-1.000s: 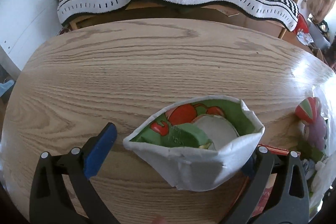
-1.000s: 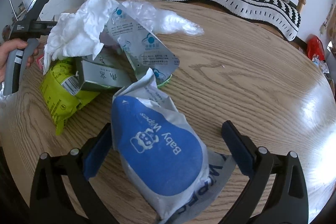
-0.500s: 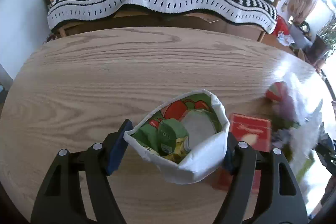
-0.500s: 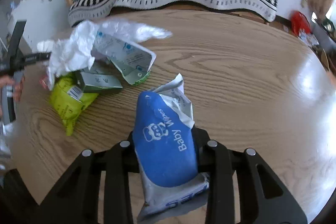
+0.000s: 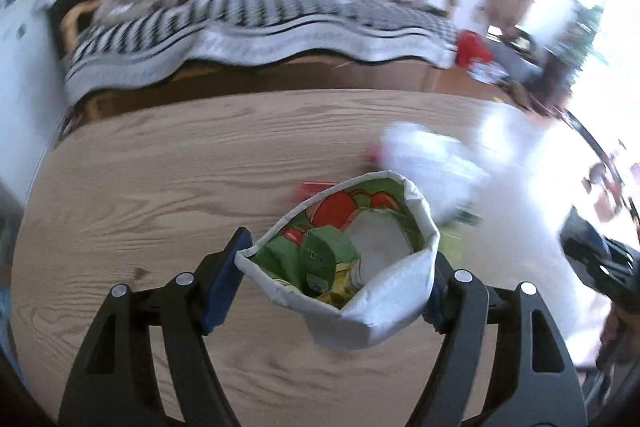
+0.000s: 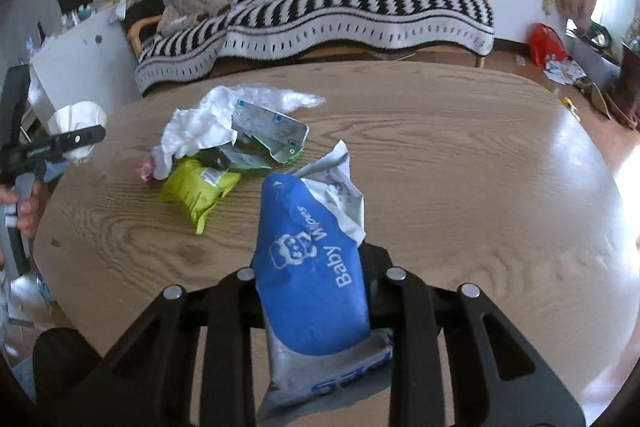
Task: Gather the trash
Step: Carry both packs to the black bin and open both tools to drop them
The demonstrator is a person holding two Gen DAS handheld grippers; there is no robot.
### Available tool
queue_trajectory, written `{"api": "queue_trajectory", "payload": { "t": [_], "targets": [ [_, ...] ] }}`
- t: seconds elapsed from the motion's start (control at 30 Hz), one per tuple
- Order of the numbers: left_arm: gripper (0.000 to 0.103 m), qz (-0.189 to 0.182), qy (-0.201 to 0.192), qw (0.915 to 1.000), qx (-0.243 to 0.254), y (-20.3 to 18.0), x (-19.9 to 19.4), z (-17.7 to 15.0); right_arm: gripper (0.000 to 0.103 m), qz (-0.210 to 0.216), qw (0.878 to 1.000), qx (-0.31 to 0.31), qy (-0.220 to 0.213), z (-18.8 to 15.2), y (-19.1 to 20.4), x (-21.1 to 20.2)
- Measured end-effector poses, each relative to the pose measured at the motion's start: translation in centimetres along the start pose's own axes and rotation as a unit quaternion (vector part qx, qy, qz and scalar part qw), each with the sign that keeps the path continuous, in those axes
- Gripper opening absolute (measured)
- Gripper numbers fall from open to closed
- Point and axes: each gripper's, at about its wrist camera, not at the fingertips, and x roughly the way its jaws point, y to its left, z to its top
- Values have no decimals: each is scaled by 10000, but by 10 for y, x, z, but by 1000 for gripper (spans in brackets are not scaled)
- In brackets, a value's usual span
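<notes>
My left gripper (image 5: 336,281) is shut on a white paper cup (image 5: 372,311) with a green and red printed lining, squeezed oval and lifted above the wooden table (image 5: 160,195). My right gripper (image 6: 310,287) is shut on a blue and silver Baby Wipes pack (image 6: 310,275), held above the table (image 6: 460,167). The left gripper with the cup shows at the left edge of the right wrist view (image 6: 76,135). A trash pile lies on the table: white crumpled tissue (image 6: 196,131), a silver pouch (image 6: 272,131), a yellow-green packet (image 6: 196,187).
A sofa with a black and white striped blanket (image 6: 320,15) stands beyond the table's far edge. A white cabinet (image 6: 80,67) is at far left. Clutter and a red bag (image 6: 546,43) lie on the floor at right. The left wrist view is motion-blurred.
Both grippers closed from open over the last second, the left on the cup, the right on the wipes pack. Both have lifted away from the table; the left one swings right.
</notes>
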Motion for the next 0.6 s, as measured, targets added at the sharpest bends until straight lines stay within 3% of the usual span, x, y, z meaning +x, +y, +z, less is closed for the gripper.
{"api": "queue_trajectory", "payload": {
  "t": [0.17, 0.3, 0.47, 0.6],
  "targets": [
    [72, -805, 24, 9948, 631, -100, -30, -33, 26, -172, 9991, 378, -130, -39, -20, -47],
    [72, -1346, 265, 9844, 1106, -177, -40, -70, 26, -498, 9961, 682, -259, -84, -51, -99],
    [72, -1849, 731, 9632, 1807, -269, -38, -129, 26, -887, 9870, 1310, -298, -142, -103, -150],
    [72, -2082, 1299, 9454, 2146, -329, -15, -180, 26, -832, 9745, 2082, 52, -207, -143, -157]
  ]
}}
